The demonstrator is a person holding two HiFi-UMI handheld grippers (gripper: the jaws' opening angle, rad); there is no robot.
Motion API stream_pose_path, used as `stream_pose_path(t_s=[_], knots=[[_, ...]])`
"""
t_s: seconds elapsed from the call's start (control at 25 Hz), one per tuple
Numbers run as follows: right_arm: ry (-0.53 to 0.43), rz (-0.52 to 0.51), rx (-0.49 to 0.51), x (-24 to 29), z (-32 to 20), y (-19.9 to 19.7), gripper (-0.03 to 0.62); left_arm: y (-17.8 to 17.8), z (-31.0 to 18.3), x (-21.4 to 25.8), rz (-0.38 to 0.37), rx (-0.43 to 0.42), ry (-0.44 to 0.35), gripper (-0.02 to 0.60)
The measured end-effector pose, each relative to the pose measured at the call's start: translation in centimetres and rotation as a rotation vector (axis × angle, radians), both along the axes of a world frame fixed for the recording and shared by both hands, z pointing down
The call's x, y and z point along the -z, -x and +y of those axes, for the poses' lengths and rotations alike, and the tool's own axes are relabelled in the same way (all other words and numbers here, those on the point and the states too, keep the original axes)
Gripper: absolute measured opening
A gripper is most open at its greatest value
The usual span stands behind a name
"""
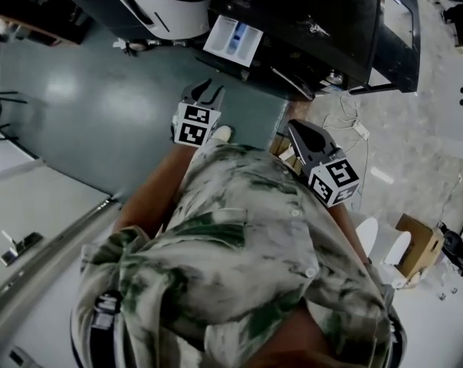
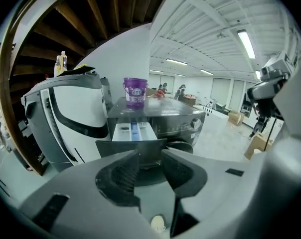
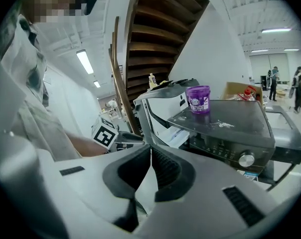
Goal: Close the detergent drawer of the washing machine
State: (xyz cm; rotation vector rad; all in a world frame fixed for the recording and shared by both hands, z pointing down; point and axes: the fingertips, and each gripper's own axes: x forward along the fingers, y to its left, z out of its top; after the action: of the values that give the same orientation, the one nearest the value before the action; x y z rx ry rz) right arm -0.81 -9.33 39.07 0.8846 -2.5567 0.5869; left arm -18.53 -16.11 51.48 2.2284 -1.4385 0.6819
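- Straight ahead of the left gripper [image 2: 150,156] and well apart from it: detergent drawer [image 2: 133,132], pulled out at the top left of the dark washing machine [image 2: 176,119], with white compartments and a blue insert on show.
- From the head view: same detergent drawer [image 1: 233,37] jutting from the front of the washing machine [image 1: 323,21] over the green floor [image 1: 86,106], touched by neither gripper.
- Left gripper [image 1: 206,92]: carried out in front of the body on a bare forearm [image 1: 147,198] stretched forward, jaws aimed toward the drawer, marker cube [image 1: 195,125] facing up.
- Jaws of that gripper: apart by a moderate gap, nothing between them, only the far drawer front framed in the opening.
- Right gripper [image 1: 299,131]: kept closer to the body, to the right of the left one and a little behind it, pointing toward the machine's front, its arm mostly hidden behind the patterned shirt [image 1: 239,251].
- In its own view, right gripper [image 3: 151,153]: ribbed pads brought together at the tips, barely a slit between them, holding nothing.
- Also in the right gripper view: purple tub [image 3: 199,98] upright on the machine's flat top, round knob [image 3: 246,159] on the control panel below it.
- Just beside the machine on its left: white appliance [image 2: 71,118] with black trim.
- At the lower right of the head view, well apart from both grippers: cardboard box [image 1: 419,240] on the pale floor.
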Motion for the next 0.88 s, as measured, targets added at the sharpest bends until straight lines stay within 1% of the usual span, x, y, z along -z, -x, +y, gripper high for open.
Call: stream_pose_path(t_s=[0.4,0.88], knots=[[-0.016,0.053,-0.102,-0.7,-2.7,-1.1,0.029,0.9,-3.7,-2.8,-0.003,-0.034,0.031,0.146],[-0.007,0.089,-0.178,-0.9,-3.5,-3.0,0.029,1.3,-6.4,-4.9,-0.038,-0.028,0.049,0.146]])
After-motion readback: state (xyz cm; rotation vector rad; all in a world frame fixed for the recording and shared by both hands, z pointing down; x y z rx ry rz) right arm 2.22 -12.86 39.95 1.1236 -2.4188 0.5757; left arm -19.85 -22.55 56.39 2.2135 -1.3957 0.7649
